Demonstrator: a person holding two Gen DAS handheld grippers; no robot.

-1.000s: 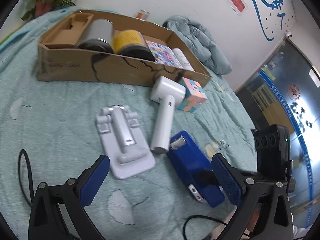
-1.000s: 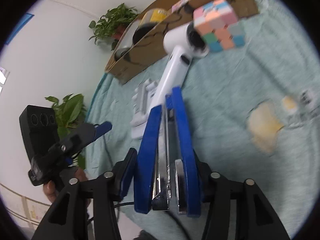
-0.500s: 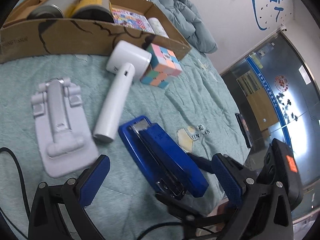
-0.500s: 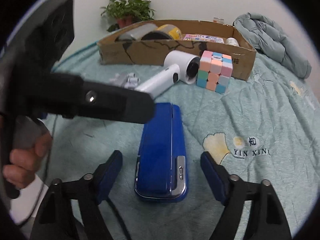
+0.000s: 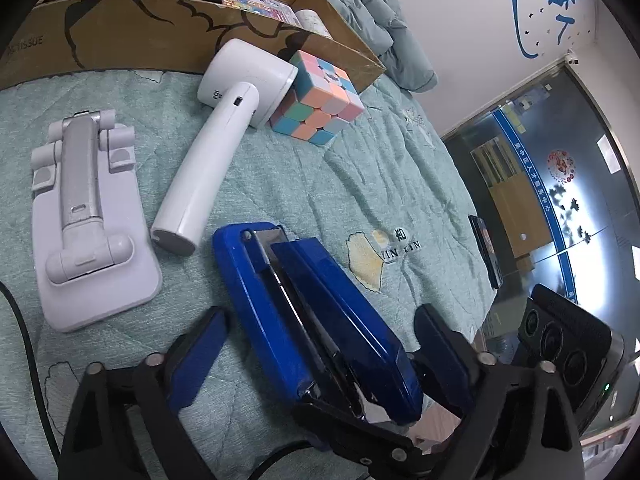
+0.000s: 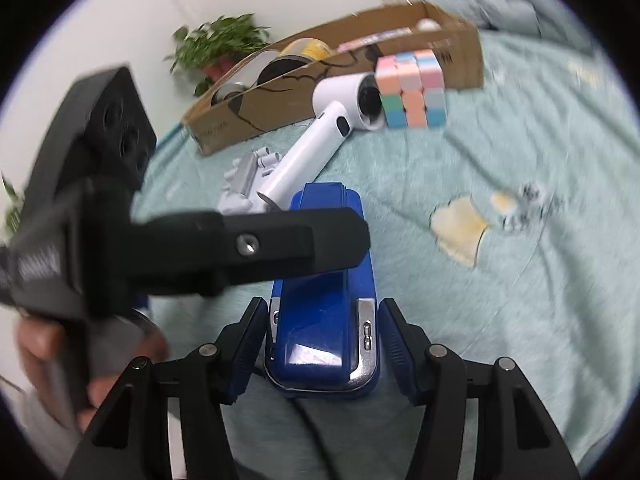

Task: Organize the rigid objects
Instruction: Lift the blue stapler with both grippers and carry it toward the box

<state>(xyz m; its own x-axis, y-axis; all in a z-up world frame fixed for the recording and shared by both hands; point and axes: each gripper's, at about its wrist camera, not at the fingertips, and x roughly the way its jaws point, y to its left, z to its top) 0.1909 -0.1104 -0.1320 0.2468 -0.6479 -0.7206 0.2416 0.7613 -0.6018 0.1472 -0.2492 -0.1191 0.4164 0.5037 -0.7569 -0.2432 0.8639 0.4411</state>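
Through the left wrist camera, your left gripper (image 5: 320, 356) hung over the teal quilt (image 5: 400, 184) with the blue stapler (image 5: 316, 316) lying between its blue pads. Its jaws were closing, yet a clear gap showed on each side of the stapler, so they were spread and not pinching it. The stapler's arm stood slightly lifted off its base. Past its far end lay the white handheld device (image 5: 216, 152), its head touching the pastel puzzle cube (image 5: 320, 100). The white phone stand (image 5: 88, 224) lay flat to the left. The cardboard box (image 5: 168, 36) stood behind them, holding cans and a colourful packet. Your right gripper's fingers reached in at the stapler's near end, by the bottom edge.

Through the right wrist camera, your right gripper (image 6: 324, 344) had the stapler's (image 6: 324, 320) rear end between its pads. Its jaws were closing and sat right against the stapler's chrome sides; I could not tell for certain whether they pressed on it. Your left gripper's black finger (image 6: 280, 240) crossed over the stapler's middle, with your hand (image 6: 44, 348) on its handle at the left. The white device (image 6: 320, 140), cube (image 6: 412, 88) and box (image 6: 340, 76) lay beyond, blurred.
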